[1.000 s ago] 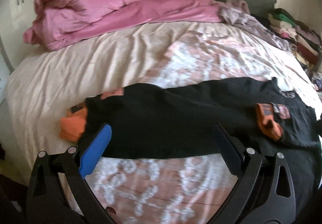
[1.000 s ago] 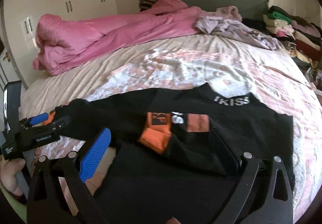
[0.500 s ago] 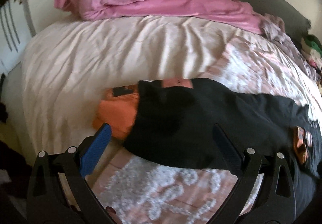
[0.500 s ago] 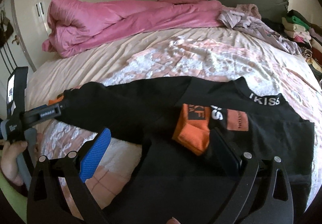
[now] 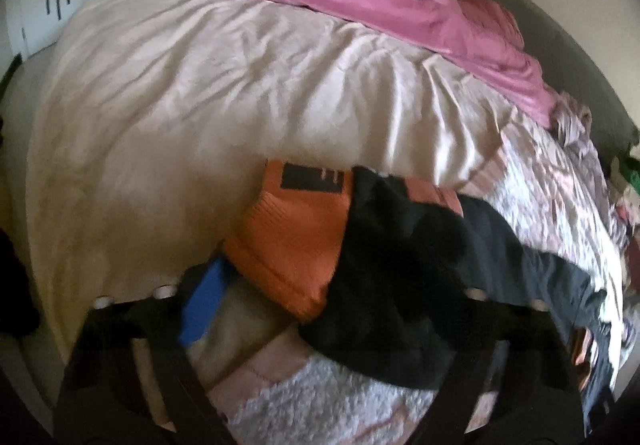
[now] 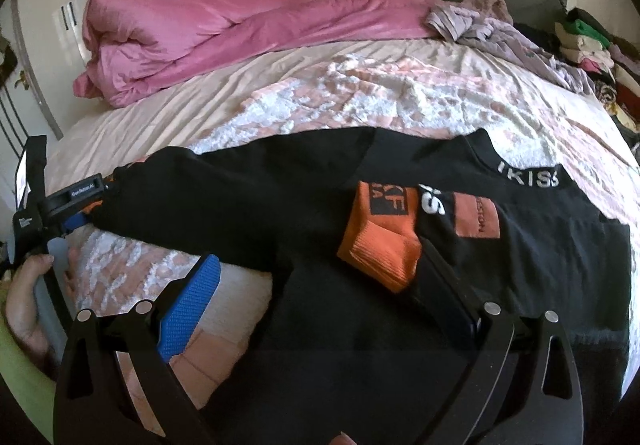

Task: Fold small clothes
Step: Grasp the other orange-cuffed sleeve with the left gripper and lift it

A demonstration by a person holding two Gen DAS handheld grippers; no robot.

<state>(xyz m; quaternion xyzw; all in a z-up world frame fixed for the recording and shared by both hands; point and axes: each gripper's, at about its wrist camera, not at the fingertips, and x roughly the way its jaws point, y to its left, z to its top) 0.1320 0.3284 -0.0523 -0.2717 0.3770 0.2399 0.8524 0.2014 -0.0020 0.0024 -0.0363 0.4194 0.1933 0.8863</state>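
left gripper (image 6: 86,205): at the far left of the bed, low beside the outstretched sleeve's orange cuff (image 5: 292,245); in its own view the fingers straddle the cuff and sleeve end, the blue pad (image 5: 202,309) just left of the cuff; the view is blurred, and whether the jaws have bitten the cloth I cannot tell; from the right wrist view it looks pressed up against the cuff end

left hand (image 6: 28,297): wrapped round the gripper handle, below the mattress edge, forearm low

left sleeve (image 6: 224,205): laid out straight across the patterned blanket (image 6: 360,97), not yet folded in, by my reading

black sweater (image 6: 400,325): spread flat at the near side of the bed, collar lettering away from the camera; the other sleeve seems already folded across the chest, its orange cuff (image 6: 380,245) lying on the body

progress: roughly early to middle; one sleeve in, one out; body folds remain

right gripper (image 6: 316,293): hovering above the sweater's lower body, fingers spread wide with nothing between them, pointing toward the folded cuff

pile of clothes (image 6: 588,45): far right, well apart from the work
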